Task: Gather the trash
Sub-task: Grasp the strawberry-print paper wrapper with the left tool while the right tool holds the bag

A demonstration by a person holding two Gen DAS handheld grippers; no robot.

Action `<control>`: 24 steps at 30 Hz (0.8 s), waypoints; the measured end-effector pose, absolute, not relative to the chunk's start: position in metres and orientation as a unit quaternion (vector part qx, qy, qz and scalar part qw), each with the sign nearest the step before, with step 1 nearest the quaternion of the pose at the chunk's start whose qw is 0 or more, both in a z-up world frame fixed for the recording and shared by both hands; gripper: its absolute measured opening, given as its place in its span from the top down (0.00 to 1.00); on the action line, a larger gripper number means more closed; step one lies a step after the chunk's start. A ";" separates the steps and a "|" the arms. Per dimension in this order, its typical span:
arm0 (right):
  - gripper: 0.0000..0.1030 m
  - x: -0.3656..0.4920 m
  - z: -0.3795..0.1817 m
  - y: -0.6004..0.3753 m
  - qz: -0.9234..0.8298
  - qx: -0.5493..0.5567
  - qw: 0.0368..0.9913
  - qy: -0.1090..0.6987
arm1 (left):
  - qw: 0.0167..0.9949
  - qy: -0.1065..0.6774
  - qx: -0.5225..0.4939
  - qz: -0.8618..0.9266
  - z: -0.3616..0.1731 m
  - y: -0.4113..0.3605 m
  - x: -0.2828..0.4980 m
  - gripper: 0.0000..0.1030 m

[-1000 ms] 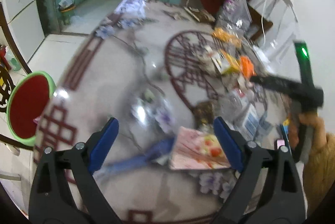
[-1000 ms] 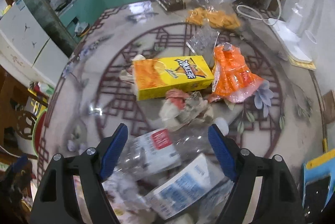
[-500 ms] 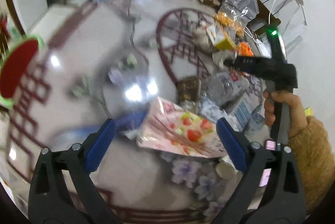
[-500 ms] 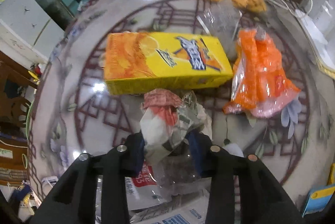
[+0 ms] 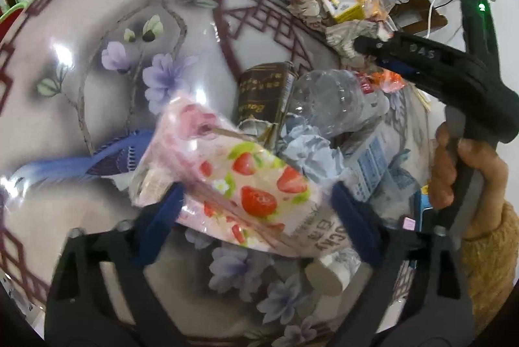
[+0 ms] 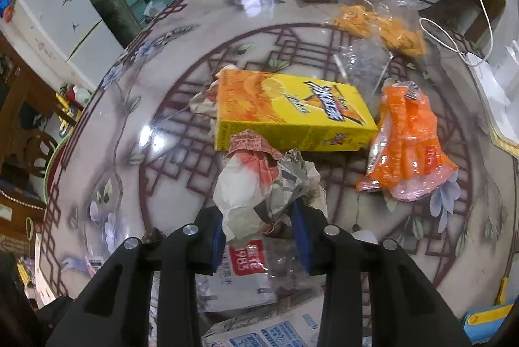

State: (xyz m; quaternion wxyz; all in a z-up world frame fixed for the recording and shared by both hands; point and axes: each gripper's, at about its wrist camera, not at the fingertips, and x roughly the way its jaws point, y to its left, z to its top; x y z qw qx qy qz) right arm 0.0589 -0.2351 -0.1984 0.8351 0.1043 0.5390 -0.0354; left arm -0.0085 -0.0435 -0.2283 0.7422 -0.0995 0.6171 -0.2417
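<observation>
Strawberry wrapper [image 5: 249, 185] between the closing left jaws, apparently untouched; crumpled paper wad [image 6: 262, 188] pinched in the narrowed right jaws.

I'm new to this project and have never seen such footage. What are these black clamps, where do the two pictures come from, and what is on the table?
No robot here: a person holds a hand-held gripper in each hand, each with a fisheye camera looking along its blue-padded fingers.

In the left wrist view, the left hand-held gripper is closing around a strawberry-print packet; the pads do not clearly press it yet. The person's right hand is visible there too.

In the right wrist view, the right hand-held gripper pinches a crumpled paper wad.

The patterned table also carries a yellow carton, an orange wrapper and a crushed clear bottle.
</observation>
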 end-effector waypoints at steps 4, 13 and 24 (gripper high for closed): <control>0.66 0.060 -0.196 -0.228 -0.028 0.106 0.836 0.537 | 0.740 0.608 -0.131 -0.256 -0.222 -0.035 -0.006 0.54; 0.66 0.057 -0.164 -0.211 -0.019 0.105 0.856 0.506 | 0.752 0.590 -0.143 -0.256 -0.209 -0.009 0.002 1.00; 0.65 0.046 -0.161 -0.215 -0.028 0.109 0.858 0.500 | 0.732 0.604 -0.185 -0.255 -0.202 -0.012 -0.005 0.27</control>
